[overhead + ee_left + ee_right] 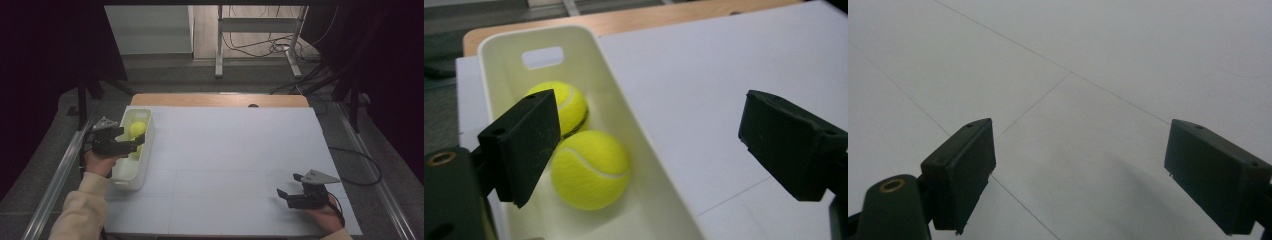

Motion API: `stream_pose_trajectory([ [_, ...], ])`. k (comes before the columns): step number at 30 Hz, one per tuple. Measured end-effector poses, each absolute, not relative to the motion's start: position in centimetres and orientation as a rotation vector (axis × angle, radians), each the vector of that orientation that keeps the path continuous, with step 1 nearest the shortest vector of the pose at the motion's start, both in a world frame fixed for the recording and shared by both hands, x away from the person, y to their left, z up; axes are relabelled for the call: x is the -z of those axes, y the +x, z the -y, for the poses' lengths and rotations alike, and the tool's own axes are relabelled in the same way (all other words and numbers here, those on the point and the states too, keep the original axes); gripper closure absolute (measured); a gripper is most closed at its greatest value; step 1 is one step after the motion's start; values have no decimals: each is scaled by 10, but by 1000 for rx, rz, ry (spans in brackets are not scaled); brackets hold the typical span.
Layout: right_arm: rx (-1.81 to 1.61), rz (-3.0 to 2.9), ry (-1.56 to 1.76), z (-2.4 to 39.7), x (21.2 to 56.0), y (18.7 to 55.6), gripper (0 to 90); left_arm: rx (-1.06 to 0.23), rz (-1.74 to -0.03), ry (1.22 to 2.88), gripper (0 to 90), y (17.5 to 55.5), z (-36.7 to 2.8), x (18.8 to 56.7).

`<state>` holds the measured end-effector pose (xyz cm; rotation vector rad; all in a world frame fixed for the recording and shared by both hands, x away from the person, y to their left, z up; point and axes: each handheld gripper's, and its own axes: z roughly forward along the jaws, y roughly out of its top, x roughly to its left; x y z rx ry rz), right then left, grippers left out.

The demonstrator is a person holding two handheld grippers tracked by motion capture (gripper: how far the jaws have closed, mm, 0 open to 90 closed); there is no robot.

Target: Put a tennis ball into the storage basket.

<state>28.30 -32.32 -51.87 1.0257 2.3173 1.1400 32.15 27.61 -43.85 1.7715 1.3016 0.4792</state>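
Two yellow tennis balls lie in a long white bin [148, 150] at the table's left edge. In the left gripper view the nearer ball [591, 170] rests against the farther ball [571, 107] inside the bin [634, 125]. One ball [138, 129] shows beside the gripper in the high view. My left gripper [131, 138] hovers over the bin, open, its jaws wide apart and nothing between them [649, 145]. My right gripper [288, 184] rests low at the near right of the white sheet, also open and empty [1080, 175].
A white sheet [225, 150] with faint lines covers the table, and a strip of wooden tabletop [220, 100] shows at the far edge. Behind the table stand a metal frame [218, 50] and loose cables [280, 47] on the floor. Rails run along both sides.
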Motion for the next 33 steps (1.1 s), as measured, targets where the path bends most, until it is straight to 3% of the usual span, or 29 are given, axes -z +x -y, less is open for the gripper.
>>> stream_pose_trajectory([
  [10, -1137, -2314, 1029, 324, 520, 283, 135, -447, -1200, 1723, 119, 303, -265, 438],
  [33, -1153, -2325, 987, 322, 518, 278, 135, -369, -994, 1782, 123, 263, -205, 452],
])
